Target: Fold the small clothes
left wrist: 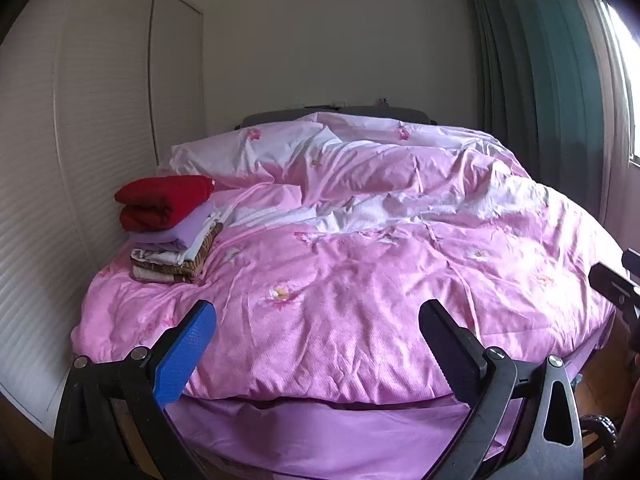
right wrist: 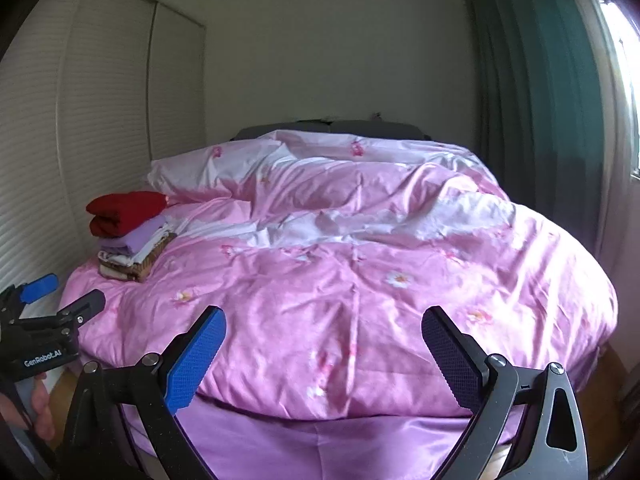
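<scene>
A stack of folded clothes [left wrist: 172, 228] sits on the left side of the pink floral duvet [left wrist: 360, 280], with a red garment [left wrist: 164, 200] on top, then lilac, white and brown pieces. The stack also shows in the right wrist view [right wrist: 130, 236]. My left gripper [left wrist: 318, 320] is open and empty, held at the foot of the bed. My right gripper [right wrist: 324, 328] is open and empty too, beside the left gripper [right wrist: 64, 292], which shows at the left edge of its view. No loose garment is visible on the duvet.
The bed fills the room's middle, with a lilac sheet [left wrist: 320, 432] hanging at its foot. White louvred wardrobe doors [left wrist: 60, 160] run along the left. Green curtains [left wrist: 540, 80] and a bright window stand at the right. Wood floor [right wrist: 600, 400] shows at the right corner.
</scene>
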The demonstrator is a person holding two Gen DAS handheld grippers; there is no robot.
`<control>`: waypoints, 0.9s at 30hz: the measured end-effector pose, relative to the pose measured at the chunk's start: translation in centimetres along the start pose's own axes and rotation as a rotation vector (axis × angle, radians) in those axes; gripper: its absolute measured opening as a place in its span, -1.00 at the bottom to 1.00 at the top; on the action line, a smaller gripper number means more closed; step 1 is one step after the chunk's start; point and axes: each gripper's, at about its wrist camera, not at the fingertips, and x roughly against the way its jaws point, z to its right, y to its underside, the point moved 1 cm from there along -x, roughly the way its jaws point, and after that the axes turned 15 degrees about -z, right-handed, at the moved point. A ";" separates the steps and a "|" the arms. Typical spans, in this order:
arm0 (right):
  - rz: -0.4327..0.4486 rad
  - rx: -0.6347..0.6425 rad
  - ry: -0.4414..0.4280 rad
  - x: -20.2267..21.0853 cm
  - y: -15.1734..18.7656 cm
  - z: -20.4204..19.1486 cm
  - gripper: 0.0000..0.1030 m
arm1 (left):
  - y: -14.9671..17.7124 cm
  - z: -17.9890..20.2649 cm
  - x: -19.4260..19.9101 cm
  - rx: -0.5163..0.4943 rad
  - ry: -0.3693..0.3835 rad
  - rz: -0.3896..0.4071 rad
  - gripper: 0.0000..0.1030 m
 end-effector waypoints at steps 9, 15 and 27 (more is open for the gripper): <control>0.012 0.026 0.027 -0.2 1.2 -0.3 0.95 | 1.0 0.7 -0.2 -0.023 -0.015 -0.016 1.00; 0.001 0.007 0.032 -0.6 1.4 0.4 0.95 | 0.8 -0.4 -0.4 0.001 -0.029 -0.008 1.00; -0.007 0.002 0.037 -0.9 1.3 0.9 0.95 | 1.1 0.1 -1.2 -0.021 -0.010 -0.027 1.00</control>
